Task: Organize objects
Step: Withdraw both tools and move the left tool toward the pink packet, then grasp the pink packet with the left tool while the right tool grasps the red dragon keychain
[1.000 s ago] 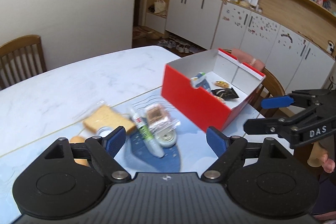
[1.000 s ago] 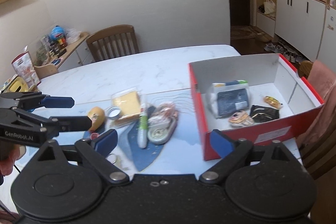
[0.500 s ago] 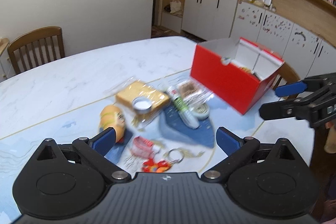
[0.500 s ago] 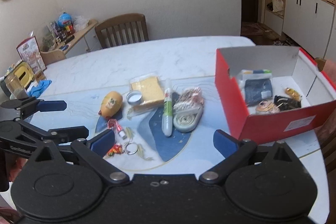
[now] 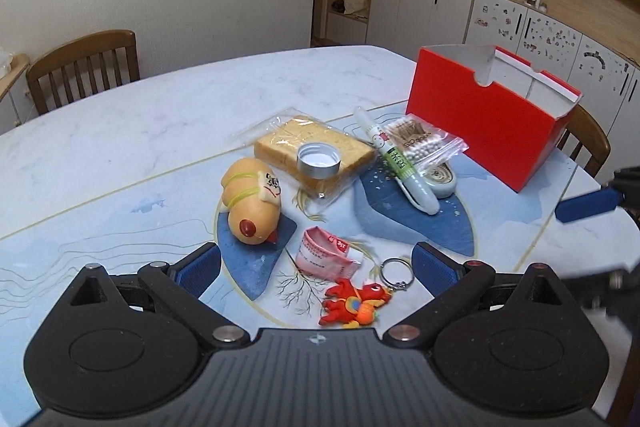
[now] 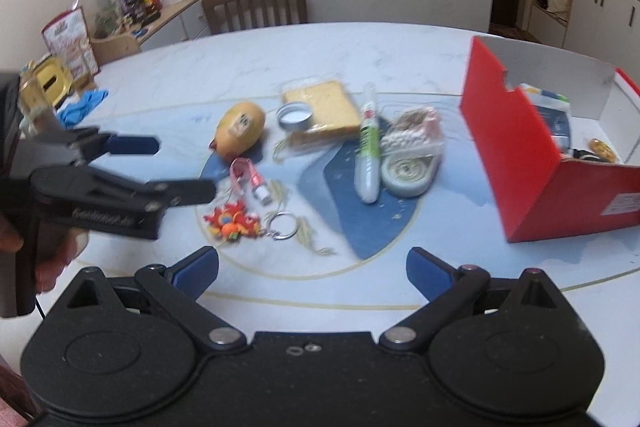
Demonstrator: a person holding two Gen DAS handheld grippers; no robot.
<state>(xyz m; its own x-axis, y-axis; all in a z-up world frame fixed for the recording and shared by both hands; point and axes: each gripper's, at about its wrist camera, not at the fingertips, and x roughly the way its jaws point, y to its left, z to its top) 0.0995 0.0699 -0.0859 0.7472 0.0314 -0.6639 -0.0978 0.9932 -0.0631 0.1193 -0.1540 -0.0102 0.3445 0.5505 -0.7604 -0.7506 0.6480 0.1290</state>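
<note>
A red box (image 5: 480, 123) stands open on the table's right side; in the right wrist view (image 6: 532, 155) it holds several small items. Left of it lie a bag of cotton swabs (image 5: 420, 143), a white-green tube (image 5: 400, 163), wrapped bread (image 5: 316, 147) with a metal lid (image 5: 319, 158), a hot-dog toy (image 5: 252, 203), a pink packet (image 5: 326, 253) and a red dragon keychain (image 5: 356, 303). My left gripper (image 5: 316, 267) is open above the packet and keychain. My right gripper (image 6: 312, 271) is open and empty, short of the items.
The table (image 5: 120, 131) is white marble with blue patterns. A wooden chair (image 5: 84, 67) stands at the far side, another chair (image 5: 584, 139) behind the box. Cluttered shelves (image 6: 120, 11) and a blue cloth (image 6: 84, 103) lie at the far left.
Both grippers have swung left, away from the red box, towards the loose items. The left gripper now hovers over the pink packet and keychain. Both stay open and empty.
</note>
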